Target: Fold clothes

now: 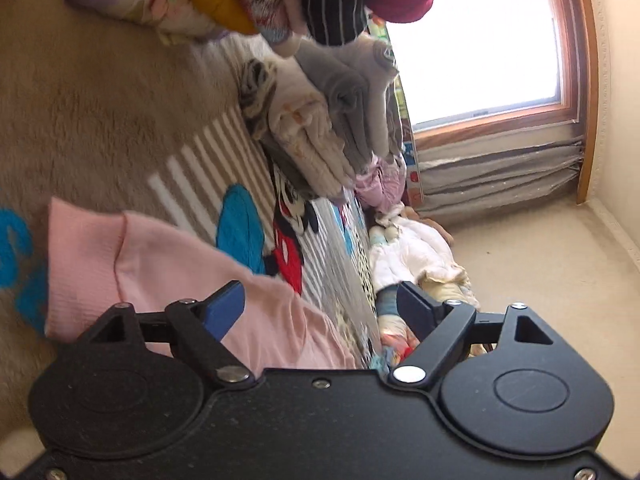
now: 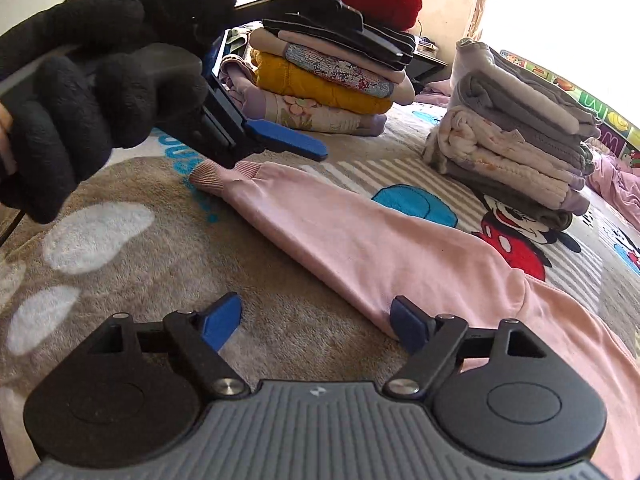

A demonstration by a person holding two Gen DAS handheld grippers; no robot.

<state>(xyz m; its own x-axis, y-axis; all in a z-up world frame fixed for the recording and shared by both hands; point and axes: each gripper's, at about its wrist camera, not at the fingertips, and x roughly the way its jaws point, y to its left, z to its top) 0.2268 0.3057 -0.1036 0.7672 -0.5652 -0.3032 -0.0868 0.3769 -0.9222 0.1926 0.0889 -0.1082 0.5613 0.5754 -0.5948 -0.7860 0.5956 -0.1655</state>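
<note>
Left wrist view: the left gripper [image 1: 320,308] is spread wide, gripping nothing, over the pale pink cotton garment [image 1: 160,264] at eight o'clock. Right wrist view: the right gripper [image 2: 316,316] is spread, its right finger touching the garment's sleeve edge on the beige plush cartoon-print blanket [image 2: 160,280].

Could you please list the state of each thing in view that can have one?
Pink garment: lying flat on the blanket, sleeve stretched out, not gripped.
Left gripper: open, above the sleeve cuff.
Right gripper: open, one finger at the sleeve's edge.
Far pile of clothes: folded, stacked.
Near pile of clothes: folded, stacked.
Gloved hand: holding the left gripper.
</note>
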